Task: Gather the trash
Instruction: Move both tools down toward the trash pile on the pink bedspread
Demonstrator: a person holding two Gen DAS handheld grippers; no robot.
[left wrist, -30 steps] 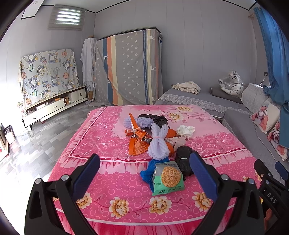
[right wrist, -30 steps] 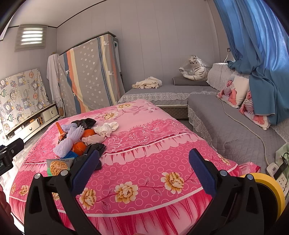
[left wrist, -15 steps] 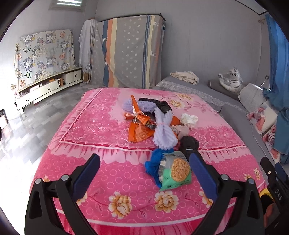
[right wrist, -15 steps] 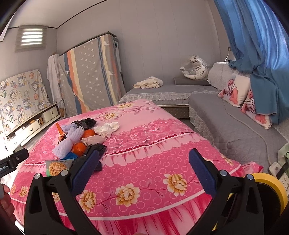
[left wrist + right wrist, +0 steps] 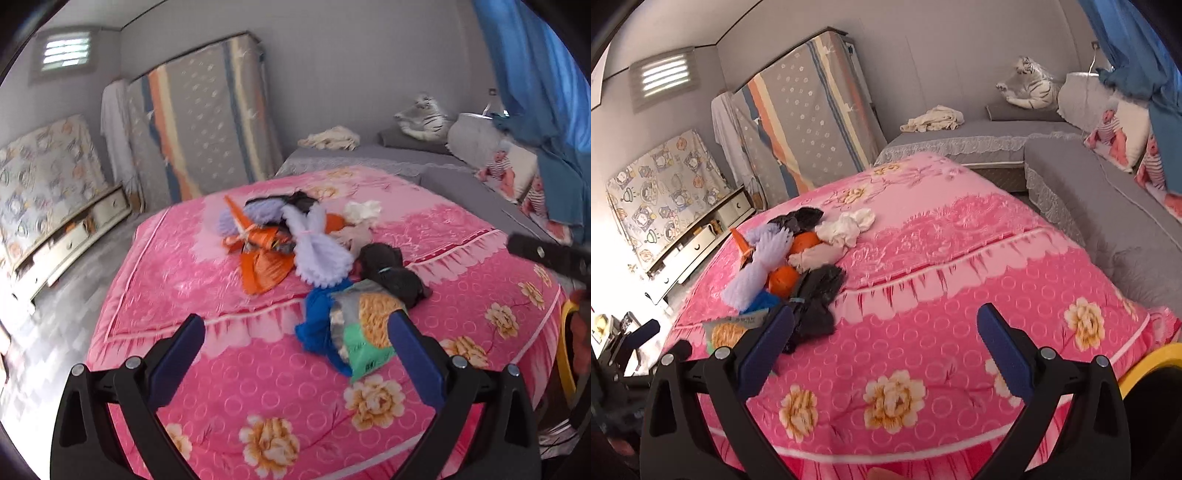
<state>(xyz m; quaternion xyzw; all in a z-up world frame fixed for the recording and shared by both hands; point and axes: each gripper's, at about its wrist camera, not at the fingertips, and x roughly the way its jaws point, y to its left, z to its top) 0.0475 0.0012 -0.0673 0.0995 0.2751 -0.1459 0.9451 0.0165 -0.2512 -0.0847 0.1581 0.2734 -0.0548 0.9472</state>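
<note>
A heap of trash lies on the pink floral bed (image 5: 266,391): a green snack bag (image 5: 364,332) on a blue bag (image 5: 317,325), a black bag (image 5: 395,275), a lilac foam net (image 5: 319,254), orange wrappers (image 5: 264,264) and white paper (image 5: 362,210). My left gripper (image 5: 295,343) is open, just short of the snack bag. My right gripper (image 5: 886,339) is open and empty over the bed's near right part; the heap, with the black bag (image 5: 820,295), lies to its left.
A grey sofa (image 5: 1108,199) with a toy tiger (image 5: 1030,85) and pillows runs along the right. A yellow rim (image 5: 1152,365) shows at lower right. A covered wardrobe (image 5: 207,122) and a low cabinet (image 5: 70,236) stand at the back left.
My left gripper has moved closer to the snack bag and tilted. My right gripper has moved forward over the bed and tilted too. Both stay open.
</note>
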